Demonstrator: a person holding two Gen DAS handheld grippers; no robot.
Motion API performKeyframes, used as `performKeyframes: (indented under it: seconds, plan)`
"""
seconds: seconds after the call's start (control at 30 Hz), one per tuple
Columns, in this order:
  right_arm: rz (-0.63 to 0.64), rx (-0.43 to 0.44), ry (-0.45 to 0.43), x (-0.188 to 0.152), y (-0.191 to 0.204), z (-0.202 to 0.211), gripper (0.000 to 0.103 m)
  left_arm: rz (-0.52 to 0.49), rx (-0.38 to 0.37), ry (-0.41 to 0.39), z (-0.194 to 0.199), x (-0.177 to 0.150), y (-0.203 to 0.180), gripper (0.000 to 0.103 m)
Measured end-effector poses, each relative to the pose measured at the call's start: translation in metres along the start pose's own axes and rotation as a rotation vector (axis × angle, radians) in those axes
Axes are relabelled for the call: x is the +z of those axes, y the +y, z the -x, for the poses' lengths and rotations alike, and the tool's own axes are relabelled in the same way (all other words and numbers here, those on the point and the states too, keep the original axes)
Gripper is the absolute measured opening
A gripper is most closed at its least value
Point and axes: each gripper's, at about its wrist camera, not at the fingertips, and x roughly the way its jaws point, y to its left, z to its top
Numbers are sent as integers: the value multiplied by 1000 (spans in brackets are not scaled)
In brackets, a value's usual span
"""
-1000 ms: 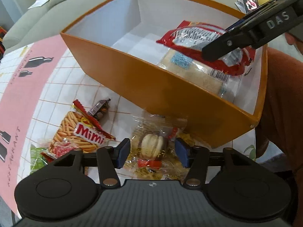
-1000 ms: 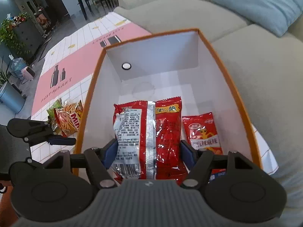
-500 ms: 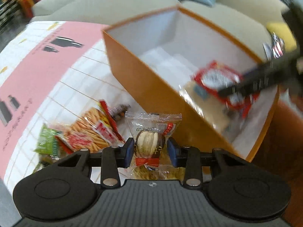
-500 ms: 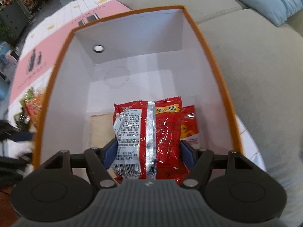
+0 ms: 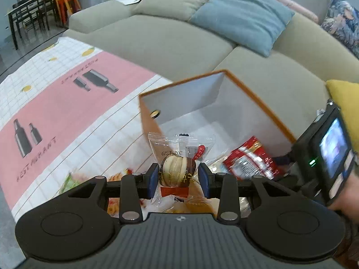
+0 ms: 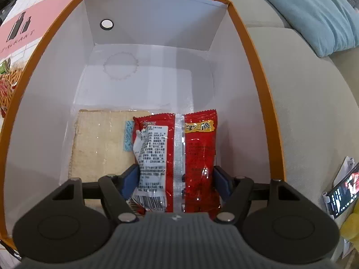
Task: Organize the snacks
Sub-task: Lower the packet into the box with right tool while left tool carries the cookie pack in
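Jaws clamped: left gripper [image 5: 179,177] on wrapped pastry [image 5: 177,171], right gripper [image 6: 176,181] on red packet [image 6: 177,157], seemingly just inside orange box [image 6: 253,51] rim.

The far half of the orange box [image 6: 253,51] has a bare white floor, open from above, while the near half is taken up by a flat beige packet [image 6: 98,143] and the red packet [image 6: 177,154] gripped in the right tool [image 6: 176,180]. The box's tall walls block any sideways entry. On the worktop [image 5: 67,109] the pink stretch lies free, with loose snack bags [image 5: 116,177] crowding the near edge beside the box.
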Motion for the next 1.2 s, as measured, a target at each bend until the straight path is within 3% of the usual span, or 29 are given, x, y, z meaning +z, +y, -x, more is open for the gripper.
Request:
performKeyframes:
  seconds: [0.23, 0.4, 0.5, 0.63, 0.77, 0.83, 0.97, 1.13, 1.2]
  plan:
    - [37, 7, 9, -4, 0, 7, 69, -39, -15, 10, -8, 10, -19, 42]
    - [56, 2, -48, -6, -1, 25, 76, -71, -9, 42, -18, 15, -27, 42]
    - [31, 79, -91, -5, -9, 35, 75, -79, -26, 68, -24, 21, -30, 42]
    - [-1, 192, -136, -3, -16, 36, 57, -96, -27, 102, -40, 33, -34, 42]
    - [-7, 203, -155, 0, -17, 30, 36, -174, -14, 122, -61, 41, -42, 42]
    - [-19, 218, -153, 3, -18, 25, 32, -213, -9, 136, -75, 44, -44, 42]
    - [-34, 205, -114, 11, -18, 10, 30, -260, 30, 221, -112, 49, -46, 42]
    - [-61, 214, -91, 8, -24, 2, 30, -352, 29, 340, -145, 43, -57, 42]
    - [-69, 219, -96, 7, -26, 0, 30, -403, 67, 385, -158, 40, -64, 42]
